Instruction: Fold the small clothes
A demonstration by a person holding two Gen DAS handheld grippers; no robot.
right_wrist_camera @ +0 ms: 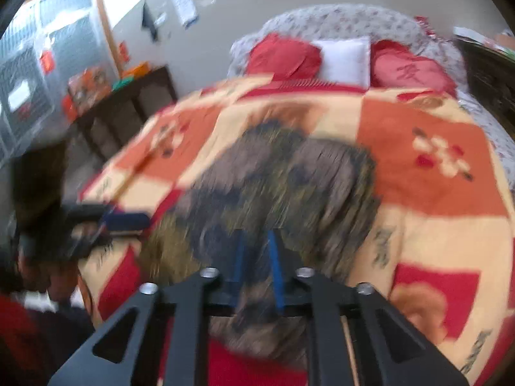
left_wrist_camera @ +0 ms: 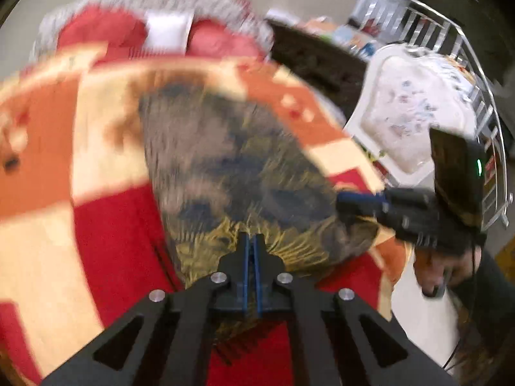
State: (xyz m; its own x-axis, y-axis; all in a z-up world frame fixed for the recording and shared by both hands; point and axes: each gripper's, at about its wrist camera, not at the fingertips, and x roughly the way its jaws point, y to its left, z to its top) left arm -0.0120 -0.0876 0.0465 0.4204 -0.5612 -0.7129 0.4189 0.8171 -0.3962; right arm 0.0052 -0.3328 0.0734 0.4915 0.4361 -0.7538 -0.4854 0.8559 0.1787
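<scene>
While both frames were smeared with motion, I could still place the garment (left_wrist_camera: 231, 167): a mottled grey-brown and mustard piece spread on the bed's blanket (left_wrist_camera: 106, 218), running ahead of both claws. Left claw (left_wrist_camera: 251, 241) was pressed together, pinching the near hem. Right claw (right_wrist_camera: 257, 251) stood slightly spread with cloth between its blue pads; whether it gripped I couldn't tell. My judgement: keep both corners level, carry the hem forward together, lay it flat.
</scene>
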